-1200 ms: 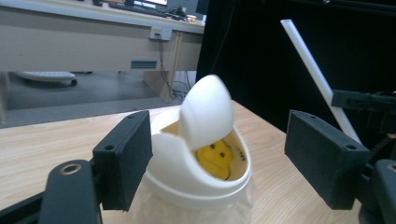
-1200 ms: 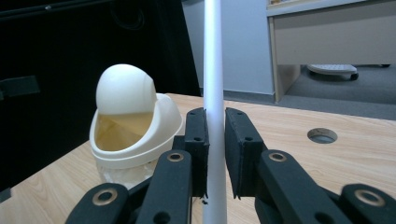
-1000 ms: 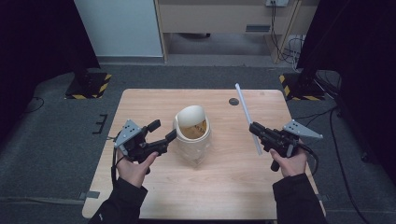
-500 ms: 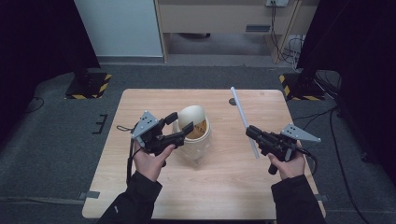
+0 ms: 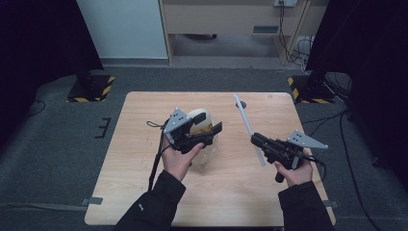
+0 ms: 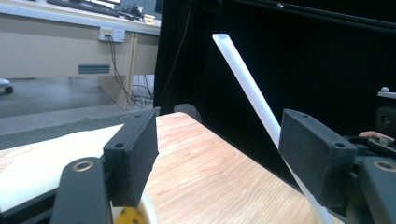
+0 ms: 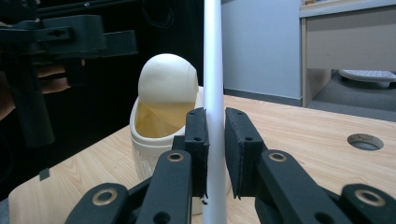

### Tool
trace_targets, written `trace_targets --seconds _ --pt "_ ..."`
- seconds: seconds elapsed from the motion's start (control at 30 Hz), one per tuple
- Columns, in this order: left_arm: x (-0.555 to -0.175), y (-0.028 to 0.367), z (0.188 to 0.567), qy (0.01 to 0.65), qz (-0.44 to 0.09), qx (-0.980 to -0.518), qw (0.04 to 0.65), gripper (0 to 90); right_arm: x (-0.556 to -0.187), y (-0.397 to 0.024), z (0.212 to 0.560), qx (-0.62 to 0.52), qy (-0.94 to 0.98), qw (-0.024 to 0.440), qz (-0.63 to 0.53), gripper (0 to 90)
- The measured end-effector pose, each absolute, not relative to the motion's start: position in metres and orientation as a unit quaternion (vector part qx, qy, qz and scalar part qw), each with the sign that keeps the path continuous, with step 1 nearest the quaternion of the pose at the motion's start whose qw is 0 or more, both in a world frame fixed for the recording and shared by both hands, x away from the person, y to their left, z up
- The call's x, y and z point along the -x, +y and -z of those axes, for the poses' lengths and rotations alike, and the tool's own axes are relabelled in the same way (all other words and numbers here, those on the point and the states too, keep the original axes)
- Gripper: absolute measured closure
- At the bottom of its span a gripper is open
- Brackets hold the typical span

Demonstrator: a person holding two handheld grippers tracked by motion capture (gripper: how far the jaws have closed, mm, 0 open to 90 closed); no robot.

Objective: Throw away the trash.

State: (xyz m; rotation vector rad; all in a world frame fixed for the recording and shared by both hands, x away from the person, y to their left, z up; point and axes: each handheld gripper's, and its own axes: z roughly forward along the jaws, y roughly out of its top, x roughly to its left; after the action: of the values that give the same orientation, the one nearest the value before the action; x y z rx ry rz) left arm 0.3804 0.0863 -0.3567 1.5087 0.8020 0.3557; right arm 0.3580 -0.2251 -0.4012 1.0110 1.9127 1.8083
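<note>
A cream bin (image 5: 204,159) with a domed swing lid (image 7: 167,77) stands mid-table. My left gripper (image 5: 212,134) hovers over its top, pointing right. Its jaws have just been closing but are still open, with nothing between them. The lid (image 6: 46,163) lies just beneath them. My right gripper (image 5: 255,139) is to the right of the bin and shut on a long white tube (image 5: 243,113), held near its lower end. The tube (image 7: 213,56) rises between the pads (image 7: 198,135). The left gripper view shows the tube (image 6: 243,74) slanting up beyond the open jaws.
The wooden table (image 5: 144,192) has a round cable hole (image 5: 242,104) near its far edge. Dark curtains hang on both sides. A wooden desk (image 5: 231,19) and cables stand beyond the table. Weighted stand bases (image 5: 91,89) sit on the floor at the far corners.
My left gripper has swung from the bin's left side to above the bin, pointing right. The right gripper and its tube have stayed about where they were.
</note>
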Motion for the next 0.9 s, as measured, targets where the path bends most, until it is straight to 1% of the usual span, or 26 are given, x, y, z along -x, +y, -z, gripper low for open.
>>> trace_targets --seconds 0.27,0.63,0.8,0.9 --pt "-0.389 0.061 0.360 0.345 -0.141 -0.673 0.639 29.5 -0.357 -0.222 0.404 -0.347 0.676 0.158 -0.631 79.7" --pt "-0.396 0.045 0.359 0.344 -0.134 -0.673 0.641 32.9 -0.356 -0.218 0.407 -0.342 0.682 0.151 -0.628 79.7" --pt "-0.400 0.036 0.362 0.346 -0.123 -0.674 0.641 38.1 -0.356 -0.216 0.409 -0.336 0.686 0.146 -0.629 79.7" --pt "-0.401 0.032 0.365 0.345 -0.117 -0.678 0.638 39.7 -0.356 -0.216 0.409 -0.335 0.686 0.145 -0.630 79.7"
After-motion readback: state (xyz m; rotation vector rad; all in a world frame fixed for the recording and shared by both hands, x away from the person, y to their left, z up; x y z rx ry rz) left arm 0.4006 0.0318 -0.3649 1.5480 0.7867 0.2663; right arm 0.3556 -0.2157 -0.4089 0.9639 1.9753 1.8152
